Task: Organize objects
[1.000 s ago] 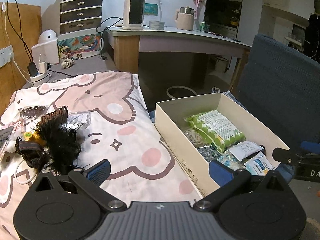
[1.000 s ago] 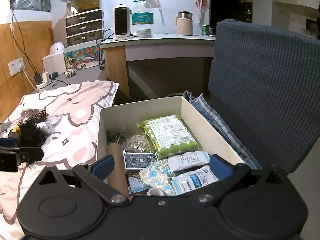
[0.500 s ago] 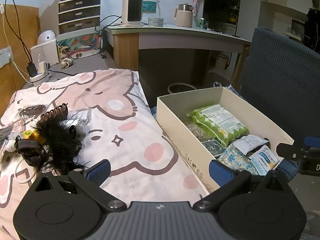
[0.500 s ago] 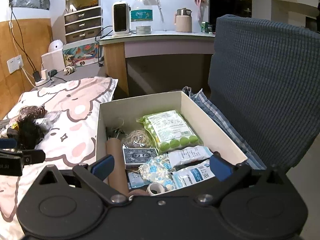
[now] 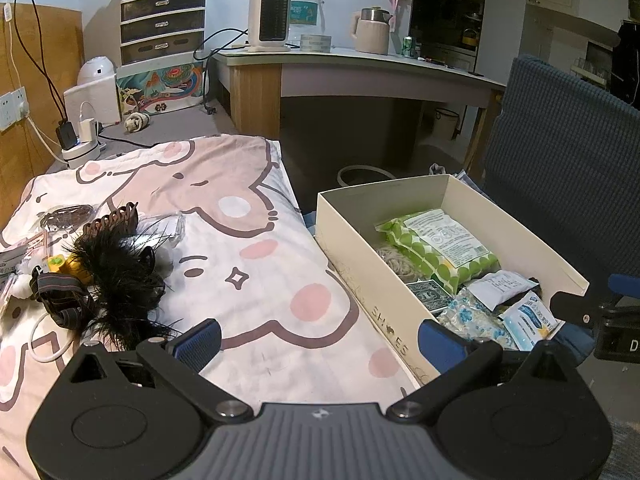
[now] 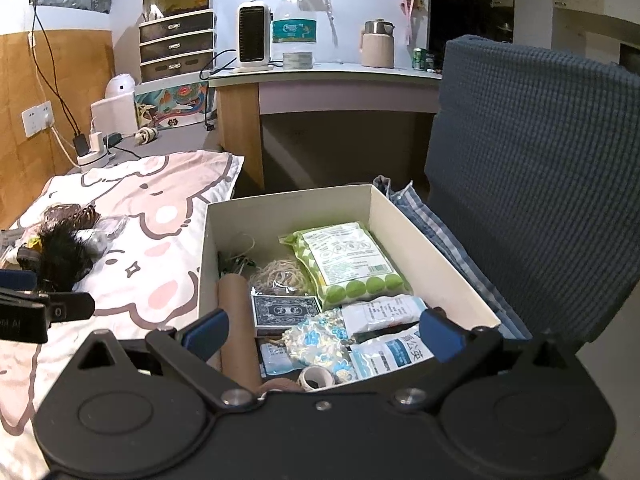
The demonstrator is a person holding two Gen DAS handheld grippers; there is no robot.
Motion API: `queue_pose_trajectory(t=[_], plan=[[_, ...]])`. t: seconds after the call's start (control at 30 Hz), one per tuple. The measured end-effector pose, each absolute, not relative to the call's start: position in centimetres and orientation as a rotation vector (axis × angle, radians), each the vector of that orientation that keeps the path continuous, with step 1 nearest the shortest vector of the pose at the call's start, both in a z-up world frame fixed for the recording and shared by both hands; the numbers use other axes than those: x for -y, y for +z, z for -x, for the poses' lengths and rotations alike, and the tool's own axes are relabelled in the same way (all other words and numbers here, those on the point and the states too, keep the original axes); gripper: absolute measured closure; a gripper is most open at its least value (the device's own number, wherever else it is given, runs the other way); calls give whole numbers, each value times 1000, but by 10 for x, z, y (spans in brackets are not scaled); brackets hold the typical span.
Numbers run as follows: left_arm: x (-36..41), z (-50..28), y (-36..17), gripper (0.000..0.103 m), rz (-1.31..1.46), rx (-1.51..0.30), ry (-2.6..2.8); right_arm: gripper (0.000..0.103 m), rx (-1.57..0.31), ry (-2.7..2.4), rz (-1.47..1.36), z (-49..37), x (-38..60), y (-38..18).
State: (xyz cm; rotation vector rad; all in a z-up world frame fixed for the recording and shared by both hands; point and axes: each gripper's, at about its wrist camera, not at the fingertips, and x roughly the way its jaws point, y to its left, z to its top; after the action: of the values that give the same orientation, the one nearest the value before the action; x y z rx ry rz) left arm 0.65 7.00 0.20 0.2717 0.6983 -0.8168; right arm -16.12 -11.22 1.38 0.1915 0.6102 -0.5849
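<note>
A white shoe box (image 5: 352, 248) (image 6: 208, 264) sits between the bed and a chair. It holds a green dotted packet (image 6: 344, 260), a card deck (image 6: 286, 310), a cardboard tube (image 6: 238, 320), rubber bands and pouches. A pile of loose items with a black feathery piece (image 5: 116, 276) (image 6: 60, 252), a brown hair claw (image 5: 114, 216) and a strap (image 5: 56, 292) lies on the bed's left. My left gripper (image 5: 318, 340) is open and empty above the bedspread. My right gripper (image 6: 322, 330) is open and empty over the box's near end.
A pink cartoon bedspread (image 5: 224, 208) covers the bed. A blue-grey chair back (image 6: 532, 168) rises right of the box, with checked cloth (image 6: 448, 236) beneath. A desk (image 5: 360, 68) with heater and kettle stands behind. A power strip (image 5: 78, 148) sits at the far left.
Both grippers have drawn back and risen slightly, so the box and the pile look a little farther off. Nothing was picked up or let go.
</note>
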Motion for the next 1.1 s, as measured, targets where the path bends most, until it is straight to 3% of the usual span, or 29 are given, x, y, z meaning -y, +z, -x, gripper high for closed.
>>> queue_pose_trajectory(t=[1.1], plan=[[-70, -3, 3, 0, -270, -703, -842, 1, -610, -595, -170, 161, 111, 14]])
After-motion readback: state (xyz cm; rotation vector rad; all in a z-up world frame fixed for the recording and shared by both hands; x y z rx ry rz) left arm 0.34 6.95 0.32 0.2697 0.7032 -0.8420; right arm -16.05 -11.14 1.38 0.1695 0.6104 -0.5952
